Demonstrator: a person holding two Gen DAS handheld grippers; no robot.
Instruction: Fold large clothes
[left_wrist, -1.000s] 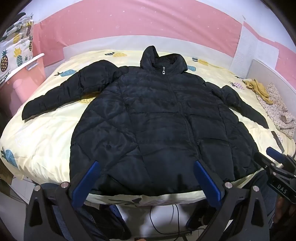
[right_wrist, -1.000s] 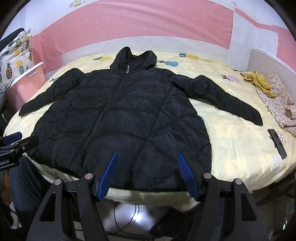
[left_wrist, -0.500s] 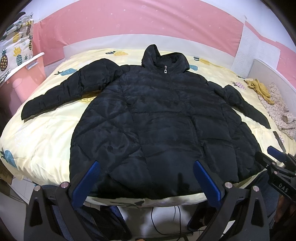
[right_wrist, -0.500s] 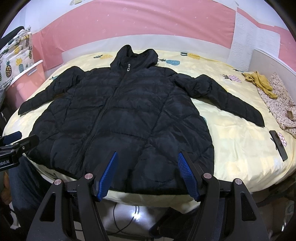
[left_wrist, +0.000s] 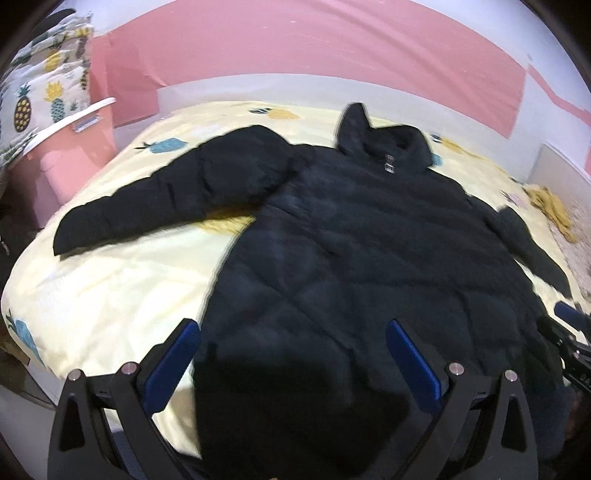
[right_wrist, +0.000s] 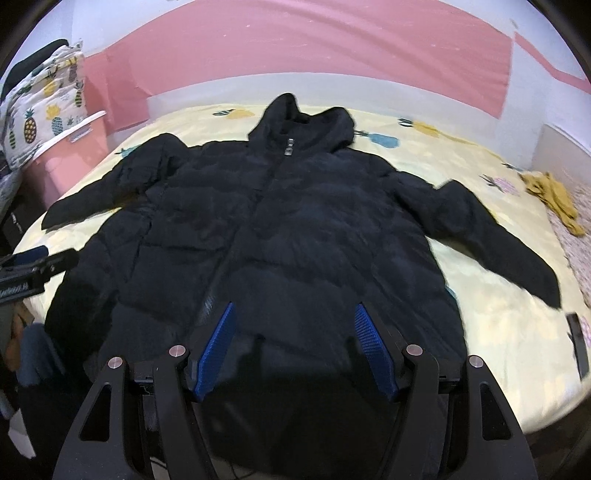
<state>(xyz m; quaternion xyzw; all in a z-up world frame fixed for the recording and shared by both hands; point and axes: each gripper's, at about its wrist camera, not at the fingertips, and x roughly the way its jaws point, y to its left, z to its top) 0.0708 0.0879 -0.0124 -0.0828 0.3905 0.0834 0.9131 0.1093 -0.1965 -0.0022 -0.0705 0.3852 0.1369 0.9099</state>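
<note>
No writing is reading clearly; the lettering on the other gripper's body is blurring out in both views. The left gripper (left_wrist: 291, 363) is hovering low over the hem of the black puffer jacket (left_wrist: 369, 277), blue pads spread wide and gripping nothing. The right gripper (right_wrist: 297, 349) is hovering likewise over the hem (pads apart, empty). The jacket is lying flat, front up, on the yellow pineapple-print bed (right_wrist: 498, 325), its long axis running from hem to hood (right_wrist: 303, 122), hood pointing at the pink wall (right_wrist: 314, 48), sleeves splaying outward.
</note>
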